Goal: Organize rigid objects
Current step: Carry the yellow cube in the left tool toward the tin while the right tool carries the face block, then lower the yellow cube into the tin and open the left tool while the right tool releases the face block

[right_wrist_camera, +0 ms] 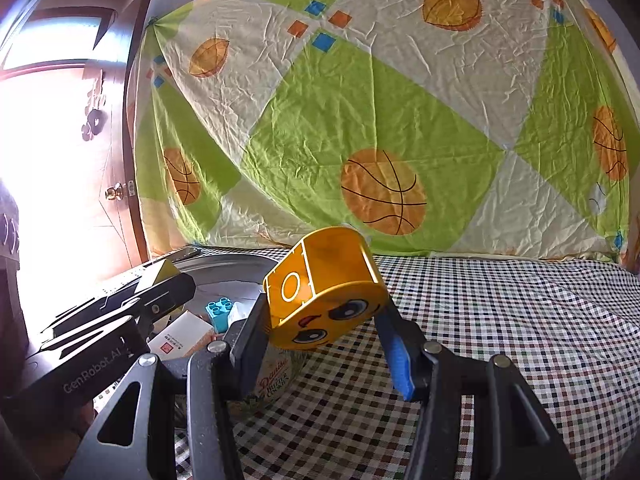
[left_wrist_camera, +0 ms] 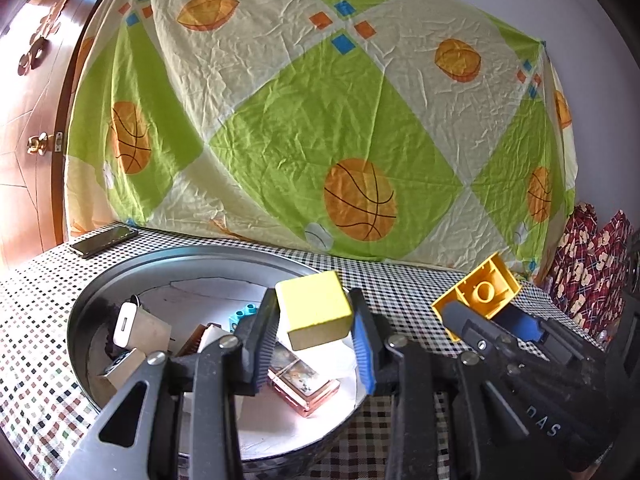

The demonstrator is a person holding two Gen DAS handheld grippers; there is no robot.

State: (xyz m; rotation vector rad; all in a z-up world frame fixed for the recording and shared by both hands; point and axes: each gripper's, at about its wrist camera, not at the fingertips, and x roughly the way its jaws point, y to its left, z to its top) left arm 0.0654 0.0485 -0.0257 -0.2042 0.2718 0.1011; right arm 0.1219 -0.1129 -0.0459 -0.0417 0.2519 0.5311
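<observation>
My left gripper (left_wrist_camera: 316,320) is shut on a yellow block (left_wrist_camera: 314,309) and holds it above the round metal tin (left_wrist_camera: 120,276). The tin holds a white charger (left_wrist_camera: 127,324), a small blue brick (left_wrist_camera: 242,314), a copper-coloured case (left_wrist_camera: 302,384) and other small items. My right gripper (right_wrist_camera: 326,320) is shut on an orange toy brick with a cartoon face (right_wrist_camera: 326,288), held above the checked tablecloth just right of the tin (right_wrist_camera: 224,268). The right gripper and its orange brick (left_wrist_camera: 482,290) also show at the right of the left wrist view.
A dark phone (left_wrist_camera: 104,240) lies on the table's far left behind the tin. A green and cream basketball-print sheet (left_wrist_camera: 320,120) hangs along the back. A wooden door (left_wrist_camera: 28,140) stands at the left. Red patterned cloth (left_wrist_camera: 588,272) lies at the far right.
</observation>
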